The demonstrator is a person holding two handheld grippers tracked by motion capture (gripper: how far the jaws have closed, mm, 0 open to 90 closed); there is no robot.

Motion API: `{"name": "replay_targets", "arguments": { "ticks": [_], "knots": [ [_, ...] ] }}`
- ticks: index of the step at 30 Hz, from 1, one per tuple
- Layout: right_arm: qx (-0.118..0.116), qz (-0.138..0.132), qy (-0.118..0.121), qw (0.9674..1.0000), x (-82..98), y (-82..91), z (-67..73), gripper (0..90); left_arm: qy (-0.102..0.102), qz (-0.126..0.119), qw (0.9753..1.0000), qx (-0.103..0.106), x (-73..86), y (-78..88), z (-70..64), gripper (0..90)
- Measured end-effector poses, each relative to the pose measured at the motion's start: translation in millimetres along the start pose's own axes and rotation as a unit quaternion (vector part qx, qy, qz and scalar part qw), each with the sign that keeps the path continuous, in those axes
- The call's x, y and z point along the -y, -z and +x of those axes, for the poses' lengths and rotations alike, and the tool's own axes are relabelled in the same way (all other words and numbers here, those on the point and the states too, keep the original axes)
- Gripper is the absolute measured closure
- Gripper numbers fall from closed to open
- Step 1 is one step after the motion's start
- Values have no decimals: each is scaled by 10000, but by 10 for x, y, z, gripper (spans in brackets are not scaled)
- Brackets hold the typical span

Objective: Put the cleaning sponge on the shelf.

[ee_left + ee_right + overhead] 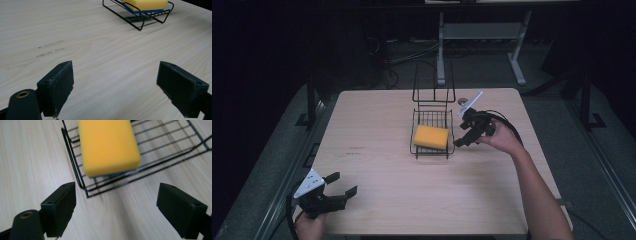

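Your right gripper (460,141): jaws wide, empty, just right of the yellow rectangular sponge (431,136) in the black wire rack (432,118). Your left gripper (343,184): wide, near-left.

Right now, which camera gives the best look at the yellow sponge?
The right gripper view: the sponge lies close and large in the wire rack. The high view shows it whole but small, and the left gripper view catches its near edge at the top.

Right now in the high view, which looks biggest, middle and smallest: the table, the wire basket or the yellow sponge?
1. The table looks biggest by far.
2. The wire basket comes next; it stands on the table.
3. The yellow sponge looks smallest; it lies inside the basket's tray.
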State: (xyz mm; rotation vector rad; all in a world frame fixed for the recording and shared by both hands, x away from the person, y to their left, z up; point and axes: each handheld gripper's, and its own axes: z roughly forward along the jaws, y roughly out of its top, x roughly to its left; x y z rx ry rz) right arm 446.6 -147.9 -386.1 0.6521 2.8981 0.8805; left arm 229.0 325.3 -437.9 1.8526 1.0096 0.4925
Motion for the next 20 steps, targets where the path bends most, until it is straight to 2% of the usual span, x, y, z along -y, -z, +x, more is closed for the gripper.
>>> {"name": "replay_targets", "arguments": {
  "ticks": [20],
  "knots": [
    [375,53,-287,9989,634,269,270,155,-38,-20,10000,8,2,14,-28,134]
  ]
}}
